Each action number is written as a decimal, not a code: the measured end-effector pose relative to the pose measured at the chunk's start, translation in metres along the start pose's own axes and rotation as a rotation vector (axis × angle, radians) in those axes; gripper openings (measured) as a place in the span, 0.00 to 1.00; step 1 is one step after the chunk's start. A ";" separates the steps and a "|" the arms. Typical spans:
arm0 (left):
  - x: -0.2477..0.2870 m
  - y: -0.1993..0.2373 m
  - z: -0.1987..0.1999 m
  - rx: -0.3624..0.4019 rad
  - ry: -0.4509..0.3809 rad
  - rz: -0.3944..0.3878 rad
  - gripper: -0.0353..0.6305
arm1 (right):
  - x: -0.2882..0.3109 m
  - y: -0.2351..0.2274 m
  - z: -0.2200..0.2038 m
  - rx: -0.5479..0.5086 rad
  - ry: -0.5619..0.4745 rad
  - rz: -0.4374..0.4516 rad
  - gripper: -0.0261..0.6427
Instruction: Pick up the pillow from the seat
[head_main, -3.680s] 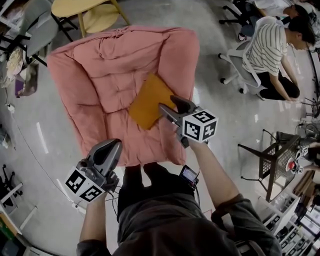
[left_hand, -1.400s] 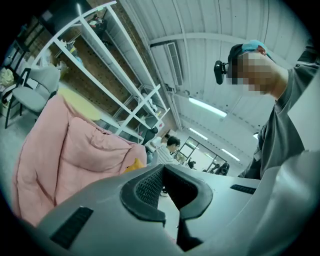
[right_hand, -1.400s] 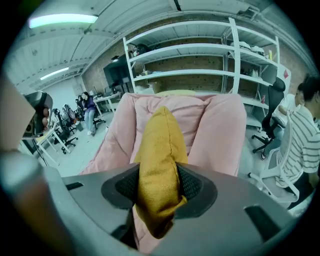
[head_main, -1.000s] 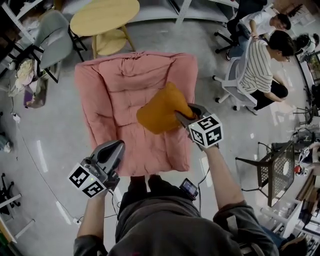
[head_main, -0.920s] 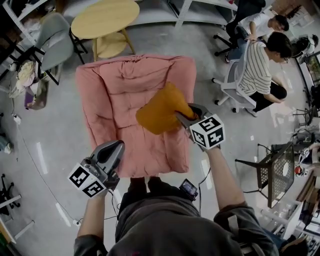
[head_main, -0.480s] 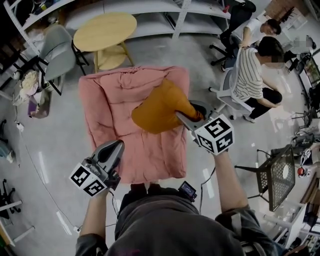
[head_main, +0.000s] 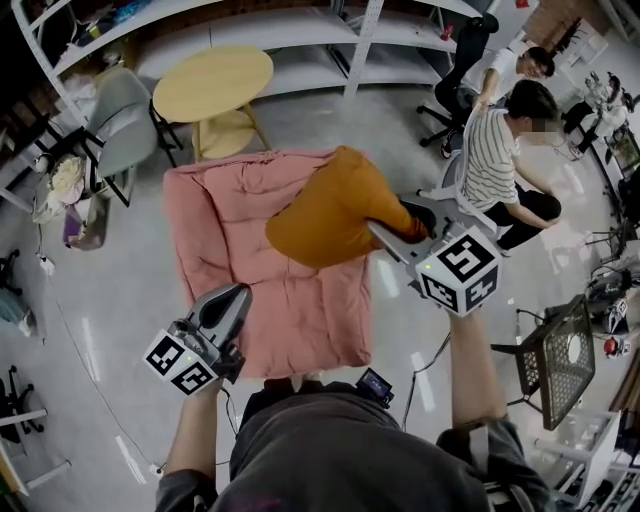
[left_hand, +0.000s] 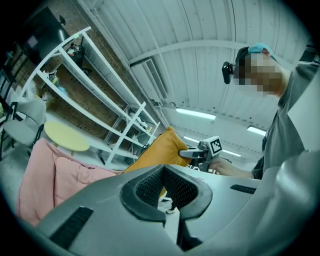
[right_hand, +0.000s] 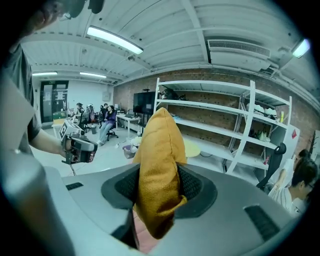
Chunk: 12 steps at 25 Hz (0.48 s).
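Mustard-orange pillow (head_main: 335, 210), plump and square-cut, in a coarse matt weave. Held up over the far right part of the pink quilted seat (head_main: 230, 240), clamped at one edge between the pads of the right gripper (head_main: 395, 232). In the right gripper view, pillow (right_hand: 157, 160) seen edge-on: squeezed narrow where the jaws bite, bulging above them, one corner sagging below.

Beneath it, the seat's padded cushion, creased and rumpled, spread on a glossy grey floor (head_main: 100, 300). Beyond the seat, a round yellow table (head_main: 212, 85), a grey chair (head_main: 125, 125) and long white shelving (head_main: 300, 30). To the right, a person in a striped shirt (head_main: 490, 160) on an office chair. Nearer, a black wire table (head_main: 545, 365). Brick wall (right_hand: 210, 110) behind the shelves in the right gripper view.

Runs lengthwise from the gripped edge at the right gripper out to the left across the seat, as the head view gives it, with one corner towards the table. From the left gripper view, pillow (left_hand: 155, 152) slopes from the right gripper (left_hand: 192, 154) down towards the seat (left_hand: 45, 180), its top corner peaked upward and its lower end hidden behind the left gripper (left_hand: 165, 187).

Left gripper (head_main: 232, 295) waits low over the seat's near left corner, jaws closed tip to tip, nothing between them.
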<state>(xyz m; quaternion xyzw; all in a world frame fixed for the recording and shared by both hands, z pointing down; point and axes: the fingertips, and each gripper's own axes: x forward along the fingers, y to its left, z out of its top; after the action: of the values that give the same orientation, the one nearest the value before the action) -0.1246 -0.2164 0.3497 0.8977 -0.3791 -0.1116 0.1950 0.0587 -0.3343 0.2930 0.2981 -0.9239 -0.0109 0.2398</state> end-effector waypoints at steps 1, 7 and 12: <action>0.001 -0.002 0.000 0.001 -0.003 -0.001 0.07 | -0.003 -0.001 0.000 -0.004 -0.003 -0.005 0.30; 0.010 -0.011 -0.003 0.004 0.000 -0.010 0.07 | -0.013 -0.008 -0.007 0.031 -0.017 -0.010 0.30; 0.017 -0.016 0.002 0.012 0.002 -0.020 0.07 | -0.014 -0.012 -0.008 0.052 -0.027 -0.010 0.30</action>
<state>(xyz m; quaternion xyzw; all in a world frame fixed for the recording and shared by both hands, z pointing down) -0.1034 -0.2186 0.3401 0.9026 -0.3707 -0.1103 0.1888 0.0784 -0.3350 0.2919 0.3088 -0.9254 0.0079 0.2196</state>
